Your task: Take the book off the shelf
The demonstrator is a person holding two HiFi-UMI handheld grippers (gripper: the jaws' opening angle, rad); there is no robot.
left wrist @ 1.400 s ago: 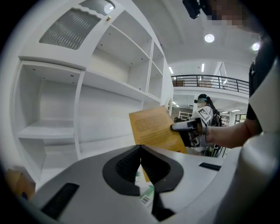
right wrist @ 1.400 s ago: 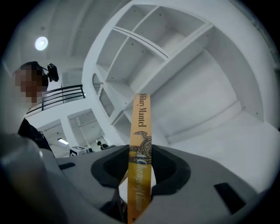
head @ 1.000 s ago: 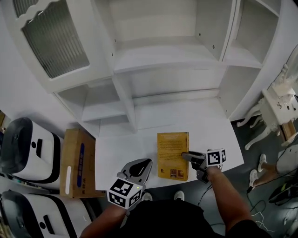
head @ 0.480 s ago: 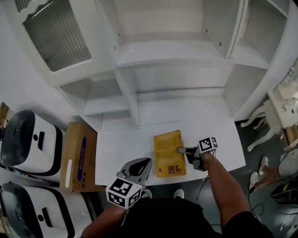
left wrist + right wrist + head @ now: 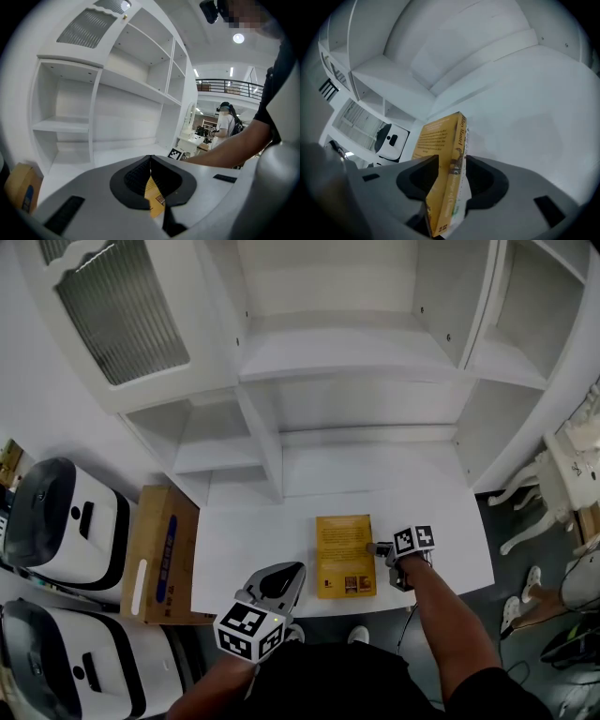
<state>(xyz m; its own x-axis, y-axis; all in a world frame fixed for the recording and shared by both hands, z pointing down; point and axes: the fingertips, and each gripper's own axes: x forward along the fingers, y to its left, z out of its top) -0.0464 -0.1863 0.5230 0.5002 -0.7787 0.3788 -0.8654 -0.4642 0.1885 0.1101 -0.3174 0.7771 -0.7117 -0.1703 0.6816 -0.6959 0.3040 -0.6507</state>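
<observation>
Left gripper view: the book [image 5: 153, 196] shows only as a thin yellow sliver below the meeting tips of the left gripper [image 5: 150, 158]. The gripper's body hides the rest. The cardboard box [image 5: 21, 192] is cut off by the dark picture edge.

Head view: the upper white machine [image 5: 66, 521] is cut by the left edge. The lower white machine [image 5: 75, 671] is cut by the left and bottom edges. Cover print on the book is too small to read.

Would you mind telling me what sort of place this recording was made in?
Probably a large indoor hall staged with home furniture: a white shelf unit, a railed mezzanine, and another person in the background.
</observation>
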